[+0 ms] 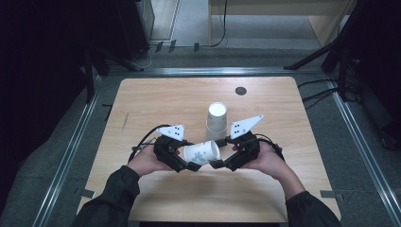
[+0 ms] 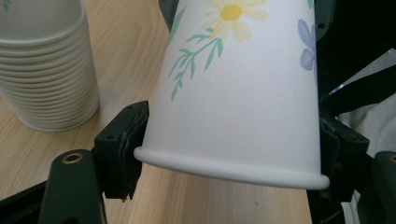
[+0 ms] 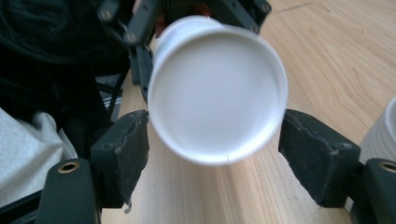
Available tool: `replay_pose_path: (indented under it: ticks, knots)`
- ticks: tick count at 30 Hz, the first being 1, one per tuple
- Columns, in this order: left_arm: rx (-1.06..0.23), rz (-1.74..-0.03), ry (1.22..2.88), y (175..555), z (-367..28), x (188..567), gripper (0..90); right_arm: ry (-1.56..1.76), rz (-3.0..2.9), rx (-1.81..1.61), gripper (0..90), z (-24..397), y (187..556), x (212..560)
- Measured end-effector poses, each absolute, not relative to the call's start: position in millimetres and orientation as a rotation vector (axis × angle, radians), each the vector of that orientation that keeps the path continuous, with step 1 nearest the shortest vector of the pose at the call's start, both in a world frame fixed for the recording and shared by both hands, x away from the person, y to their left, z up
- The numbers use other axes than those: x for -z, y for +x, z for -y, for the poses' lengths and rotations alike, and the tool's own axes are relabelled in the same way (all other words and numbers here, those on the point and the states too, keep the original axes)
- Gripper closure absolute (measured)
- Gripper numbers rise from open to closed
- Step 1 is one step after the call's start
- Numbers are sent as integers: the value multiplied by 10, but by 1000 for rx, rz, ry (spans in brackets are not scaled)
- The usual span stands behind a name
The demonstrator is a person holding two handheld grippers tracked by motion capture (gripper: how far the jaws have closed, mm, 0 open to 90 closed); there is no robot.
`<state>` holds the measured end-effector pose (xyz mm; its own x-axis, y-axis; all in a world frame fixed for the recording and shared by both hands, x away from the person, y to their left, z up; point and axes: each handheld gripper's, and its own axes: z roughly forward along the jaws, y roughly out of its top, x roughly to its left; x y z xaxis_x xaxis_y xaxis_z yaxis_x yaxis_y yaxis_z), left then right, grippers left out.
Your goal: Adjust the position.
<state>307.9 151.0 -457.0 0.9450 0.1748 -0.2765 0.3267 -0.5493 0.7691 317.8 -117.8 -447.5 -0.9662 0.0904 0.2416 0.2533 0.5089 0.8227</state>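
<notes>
A white paper cup [image 1: 202, 152] printed with flowers lies on its side in the air between my two grippers, low over the wooden table [image 1: 156, 104]. My left gripper [image 1: 188, 155] is shut on it near the rim. In the left gripper view both pads [image 2: 123, 149] press the cup [image 2: 238, 93] just above its rolled rim. My right gripper [image 1: 218, 152] faces the cup's base. In the right gripper view its jaws stand open on either side of the round white base [image 3: 217, 88]; a narrow gap shows at the right pad [image 3: 313, 158].
A stack of upturned paper cups [image 1: 217, 120] stands just behind the grippers, at the left in the left gripper view [image 2: 44, 70] and at the right edge in the right gripper view [image 3: 380, 135]. A small black disc [image 1: 240, 91] sits near the table's far edge.
</notes>
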Motion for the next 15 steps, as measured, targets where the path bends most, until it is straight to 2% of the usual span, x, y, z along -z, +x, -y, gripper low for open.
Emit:
replay_pose_path:
  ticks: [10,15]
  knots:
    - [121,-372,2289,3089,-1612,4433,238,-318,2604,1421,251,1219,3187,4501]
    - [150,-374,2370,3142,-1625,4417,238,-325,2627,1409,253,1195,3194,4522]
